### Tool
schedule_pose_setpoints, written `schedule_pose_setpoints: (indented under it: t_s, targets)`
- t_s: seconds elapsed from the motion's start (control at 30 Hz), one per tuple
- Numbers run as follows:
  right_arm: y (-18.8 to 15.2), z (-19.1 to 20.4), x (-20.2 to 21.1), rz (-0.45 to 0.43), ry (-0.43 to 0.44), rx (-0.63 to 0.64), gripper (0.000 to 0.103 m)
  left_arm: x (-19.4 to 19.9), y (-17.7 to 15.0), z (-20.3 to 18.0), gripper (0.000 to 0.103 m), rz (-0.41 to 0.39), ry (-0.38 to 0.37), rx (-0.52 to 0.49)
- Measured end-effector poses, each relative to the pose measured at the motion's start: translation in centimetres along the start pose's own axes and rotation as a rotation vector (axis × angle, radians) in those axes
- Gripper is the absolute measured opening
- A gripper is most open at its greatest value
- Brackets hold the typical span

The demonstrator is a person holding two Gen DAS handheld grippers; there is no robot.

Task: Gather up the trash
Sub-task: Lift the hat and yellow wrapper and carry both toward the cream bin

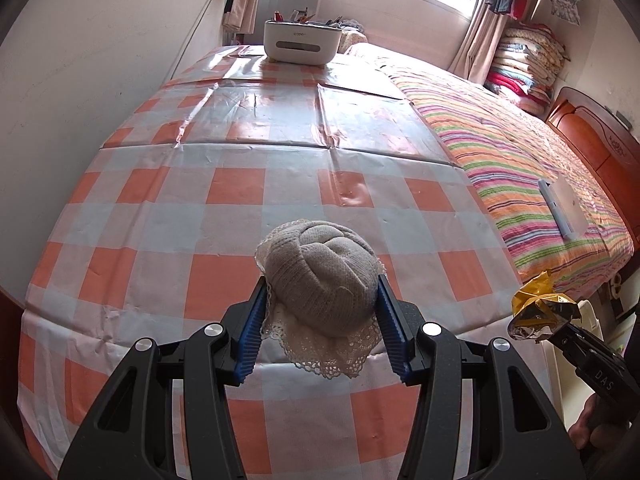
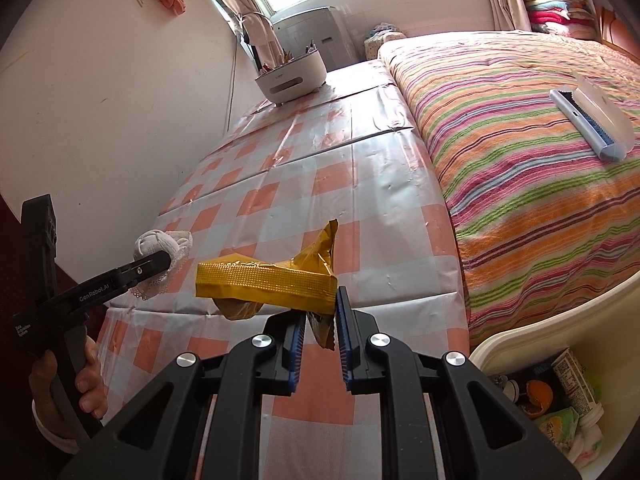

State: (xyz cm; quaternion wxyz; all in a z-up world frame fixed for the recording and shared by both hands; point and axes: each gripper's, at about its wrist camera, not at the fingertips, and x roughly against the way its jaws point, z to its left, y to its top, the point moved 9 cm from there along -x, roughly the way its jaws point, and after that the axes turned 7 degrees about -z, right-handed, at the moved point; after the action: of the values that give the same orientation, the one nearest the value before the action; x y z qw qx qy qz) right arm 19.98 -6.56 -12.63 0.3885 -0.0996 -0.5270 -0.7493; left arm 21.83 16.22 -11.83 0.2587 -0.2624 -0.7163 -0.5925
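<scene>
My left gripper point(image 1: 322, 294) is shut on a balled grey sock with a lace cuff point(image 1: 324, 280), at the near edge of the checked table point(image 1: 160, 208). The left gripper point(image 2: 162, 260) with the sock point(image 2: 158, 242) also shows in the right wrist view. My right gripper point(image 2: 320, 312) is shut on a crumpled yellow foil wrapper point(image 2: 268, 280), held above the table's near right corner. The wrapper point(image 1: 538, 312) shows at the right in the left wrist view. A white trash bin point(image 2: 520, 336) with several wrappers and peel inside stands low at the right.
A white desk organiser point(image 1: 302, 42) with pens stands at the table's far end. A bed with a striped blanket point(image 1: 520, 160) lies along the table's right side, with a white and blue lint brush point(image 2: 592, 122) on it. A wall runs along the left.
</scene>
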Motion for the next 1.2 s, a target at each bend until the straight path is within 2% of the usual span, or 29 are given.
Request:
schedule_pose_setpoints:
  t_s: [0.5, 1.2]
  targets:
    - [-0.2, -0.5, 0.0, -0.008, -0.005, -0.009, 0.015, 0.2, -0.2, -0.4, 0.050, 0.012, -0.017, -0.005]
    - [0.0, -0.8, 0.0, -0.017, 0.001, -0.012, 0.015, 0.0, -0.4, 0.1, 0.051, 0.020, -0.002, -0.003]
